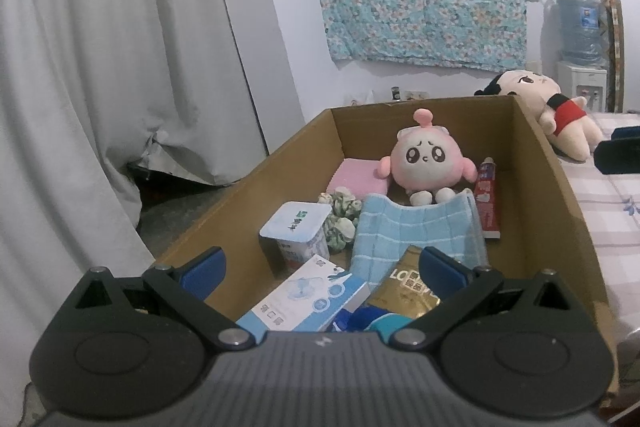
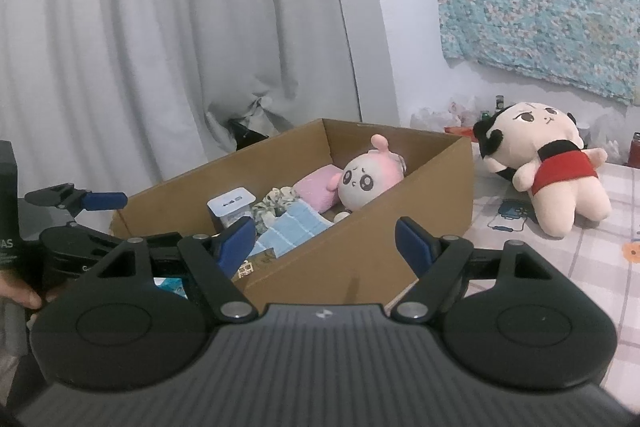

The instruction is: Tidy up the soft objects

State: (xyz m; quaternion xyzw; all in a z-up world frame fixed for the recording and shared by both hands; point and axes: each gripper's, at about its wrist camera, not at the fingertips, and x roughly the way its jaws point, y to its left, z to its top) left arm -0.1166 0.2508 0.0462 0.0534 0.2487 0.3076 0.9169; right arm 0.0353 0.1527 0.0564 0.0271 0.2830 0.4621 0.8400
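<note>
A cardboard box (image 1: 556, 187) (image 2: 360, 251) stands on a bed. Inside sit a pink round plush (image 1: 424, 159) (image 2: 366, 179), a blue towel (image 1: 416, 231) (image 2: 296, 225), a pink folded cloth (image 1: 356, 177) (image 2: 316, 189) and a green-white scrunchie (image 1: 342, 217) (image 2: 272, 203). A big-headed doll in red shorts (image 1: 552, 111) (image 2: 548, 163) lies on the bed right of the box. My left gripper (image 1: 322, 267) is open and empty over the box's near end. My right gripper (image 2: 326, 241) is open and empty in front of the box's right wall.
The box also holds a yogurt cup (image 1: 298, 231) (image 2: 232, 207), a toothpaste tube (image 1: 488, 203), a blue-white carton (image 1: 308, 299) and a gold packet (image 1: 408, 291). White curtains (image 1: 100, 67) hang left. A water dispenser (image 1: 580, 39) stands at the far right.
</note>
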